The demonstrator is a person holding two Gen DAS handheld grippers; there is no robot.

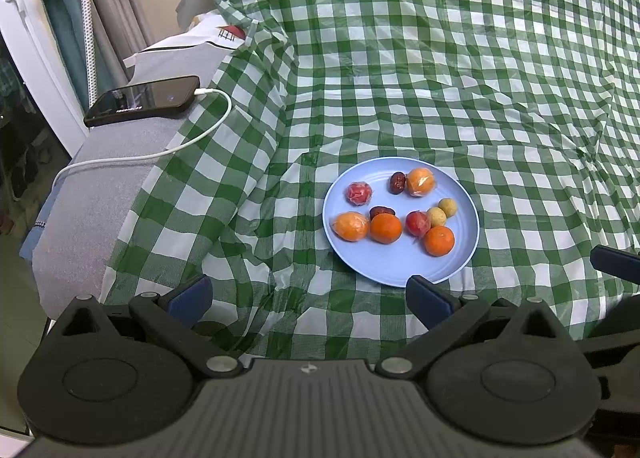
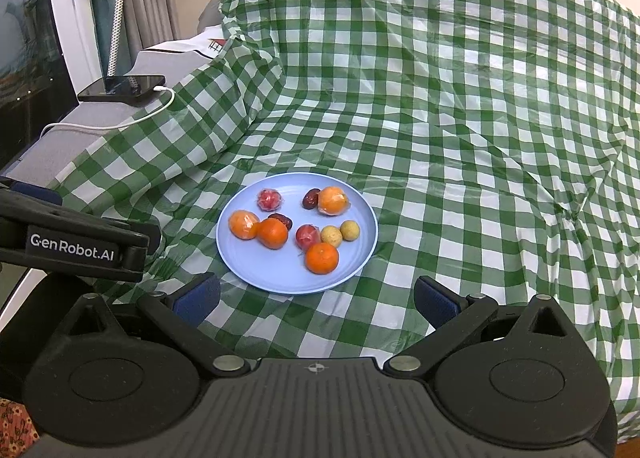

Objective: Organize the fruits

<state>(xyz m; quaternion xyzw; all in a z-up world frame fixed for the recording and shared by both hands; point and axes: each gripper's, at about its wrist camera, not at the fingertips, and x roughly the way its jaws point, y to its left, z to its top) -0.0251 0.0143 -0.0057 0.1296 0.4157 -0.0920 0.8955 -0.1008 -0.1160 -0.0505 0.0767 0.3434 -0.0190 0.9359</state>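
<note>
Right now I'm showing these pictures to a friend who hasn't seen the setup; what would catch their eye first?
Probably the blue plate of small fruit, orange, red and yellow, sitting in the middle of the crumpled green checked cloth. Next, the two open grippers low in front, the left gripper and the right gripper, both holding nothing. Off to the far left, a black phone lies plugged into a white cable.
</note>
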